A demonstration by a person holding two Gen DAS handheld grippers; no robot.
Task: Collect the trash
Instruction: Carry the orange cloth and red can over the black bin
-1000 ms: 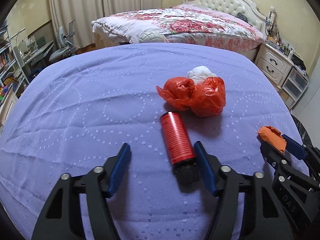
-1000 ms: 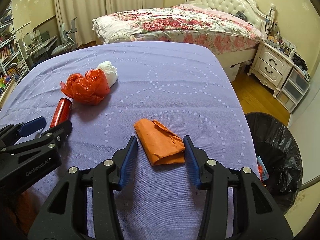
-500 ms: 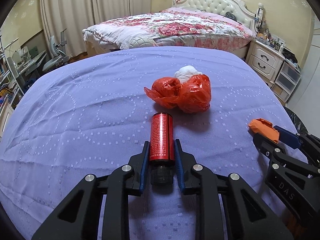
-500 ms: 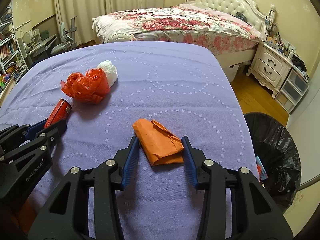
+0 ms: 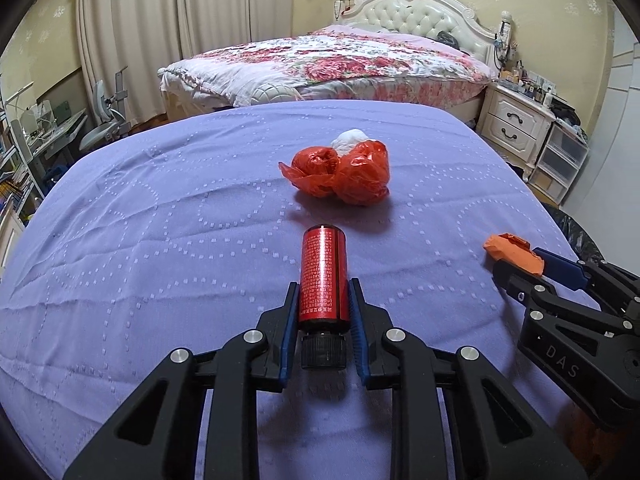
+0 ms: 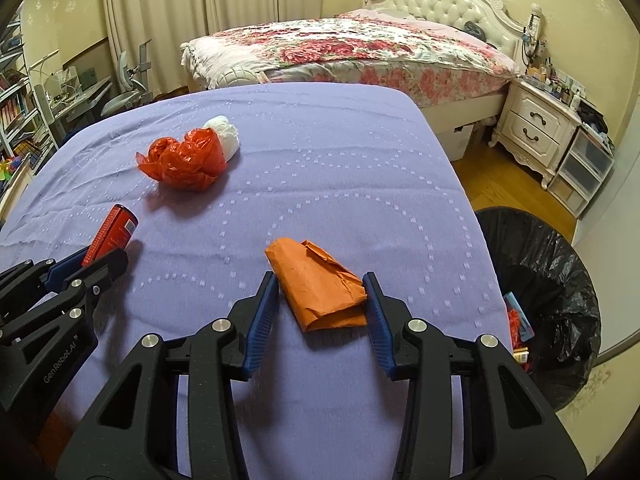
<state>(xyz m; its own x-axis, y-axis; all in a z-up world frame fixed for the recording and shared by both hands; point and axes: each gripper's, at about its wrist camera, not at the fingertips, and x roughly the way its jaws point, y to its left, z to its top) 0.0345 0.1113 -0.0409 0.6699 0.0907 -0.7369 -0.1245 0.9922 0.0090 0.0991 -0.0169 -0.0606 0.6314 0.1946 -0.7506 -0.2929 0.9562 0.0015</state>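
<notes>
My left gripper (image 5: 323,308) is shut on a red bottle (image 5: 323,276) with a black cap, held just above the purple cloth. The bottle also shows in the right wrist view (image 6: 114,232). My right gripper (image 6: 322,308) is open, its pads on either side of a folded orange paper wrapper (image 6: 318,284), the right pad touching it. A crumpled red plastic bag (image 5: 344,174) with a white wad (image 5: 350,138) behind it lies farther back on the cloth. A black-lined trash bin (image 6: 560,280) stands on the floor to the right of the table.
The purple cloth covers the table (image 6: 340,160), whose right edge drops off beside the bin. A floral bed (image 5: 340,60) and white nightstand (image 5: 516,124) stand beyond. A desk and chair (image 5: 100,120) are at far left.
My left gripper closed on the red bottle and lifted it slightly. My right gripper narrowed around the orange wrapper, which stayed on the cloth.
</notes>
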